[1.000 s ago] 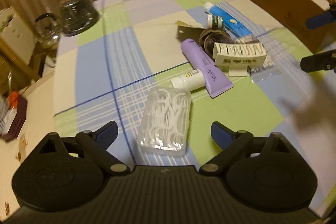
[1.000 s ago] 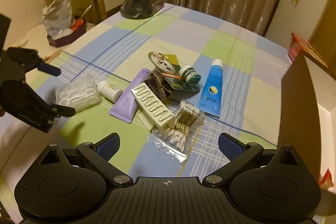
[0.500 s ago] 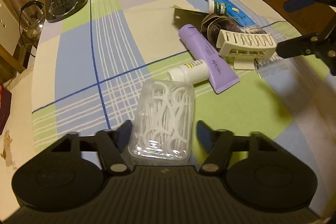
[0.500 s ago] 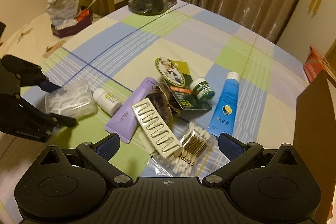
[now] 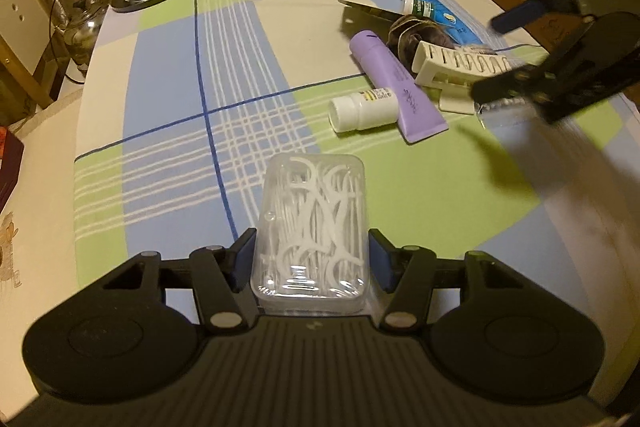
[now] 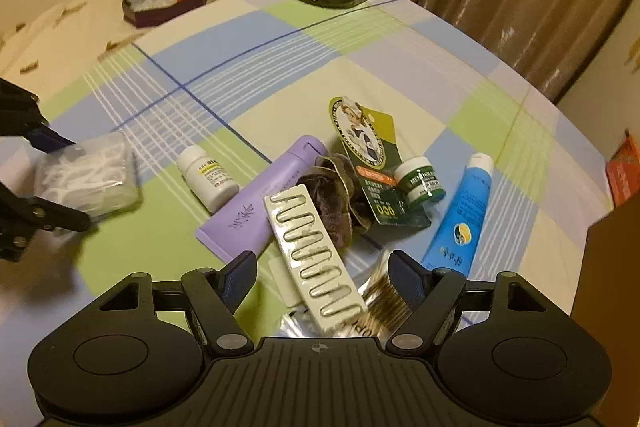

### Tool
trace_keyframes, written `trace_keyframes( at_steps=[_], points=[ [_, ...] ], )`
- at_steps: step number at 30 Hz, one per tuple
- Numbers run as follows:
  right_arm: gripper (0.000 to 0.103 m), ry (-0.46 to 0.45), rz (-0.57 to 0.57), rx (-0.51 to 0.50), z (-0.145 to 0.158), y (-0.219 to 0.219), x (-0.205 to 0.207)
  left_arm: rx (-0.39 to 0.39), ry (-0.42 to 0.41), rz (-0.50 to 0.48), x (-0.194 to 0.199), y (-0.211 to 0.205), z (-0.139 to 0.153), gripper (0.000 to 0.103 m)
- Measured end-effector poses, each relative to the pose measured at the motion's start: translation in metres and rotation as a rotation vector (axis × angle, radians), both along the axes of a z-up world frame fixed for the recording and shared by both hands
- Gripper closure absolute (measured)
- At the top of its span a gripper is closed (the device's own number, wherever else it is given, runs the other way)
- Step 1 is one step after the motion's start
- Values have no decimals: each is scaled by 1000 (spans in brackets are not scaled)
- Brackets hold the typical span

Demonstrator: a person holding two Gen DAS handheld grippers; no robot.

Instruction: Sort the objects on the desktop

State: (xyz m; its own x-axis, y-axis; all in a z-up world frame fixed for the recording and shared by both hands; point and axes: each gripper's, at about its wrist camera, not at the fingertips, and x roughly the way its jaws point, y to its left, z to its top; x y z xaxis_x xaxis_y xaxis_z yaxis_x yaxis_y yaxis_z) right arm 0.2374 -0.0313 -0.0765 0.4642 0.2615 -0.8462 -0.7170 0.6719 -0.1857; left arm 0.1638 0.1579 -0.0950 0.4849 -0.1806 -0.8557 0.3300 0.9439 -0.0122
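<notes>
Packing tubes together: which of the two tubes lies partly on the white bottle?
The purple tube; its flat end overlaps the white bottle, while the blue tube lies apart.

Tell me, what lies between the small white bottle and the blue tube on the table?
In the right wrist view, the purple tube, the dark scrunchie, the green card and the small green jar lie between the white bottle and blue tube.

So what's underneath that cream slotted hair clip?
The cream slotted hair clip lies across a dark velvet scrunchie and a clear bag of cotton swabs. Most of the bag is hidden by the clip and the right tool.
</notes>
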Motion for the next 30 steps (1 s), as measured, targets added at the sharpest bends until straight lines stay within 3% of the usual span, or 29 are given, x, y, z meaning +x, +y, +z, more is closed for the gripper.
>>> trace_keyframes(
  at_steps=[2,3,8,9,22,30],
  points=[
    [30,-2,10,-19,-4,2,2,3,-1,1,-2,-1,0,50],
    [42,3,15,-26,-7,3,2,5,-2,1,-3,-1,-1,50],
    [70,28,4,-29,-10,2,2,8,-8,7,-8,-1,-2,49],
    [72,29,-2,-26,-9,1,1,6,-8,10,-8,0,-2,49],
    [76,109,-85,97,15,-21,-30,22,-7,35,-18,-3,-1,50],
    [76,101,-124,126,28,-46,-54,4,-11,28,-44,-15,9,50]
  ],
)
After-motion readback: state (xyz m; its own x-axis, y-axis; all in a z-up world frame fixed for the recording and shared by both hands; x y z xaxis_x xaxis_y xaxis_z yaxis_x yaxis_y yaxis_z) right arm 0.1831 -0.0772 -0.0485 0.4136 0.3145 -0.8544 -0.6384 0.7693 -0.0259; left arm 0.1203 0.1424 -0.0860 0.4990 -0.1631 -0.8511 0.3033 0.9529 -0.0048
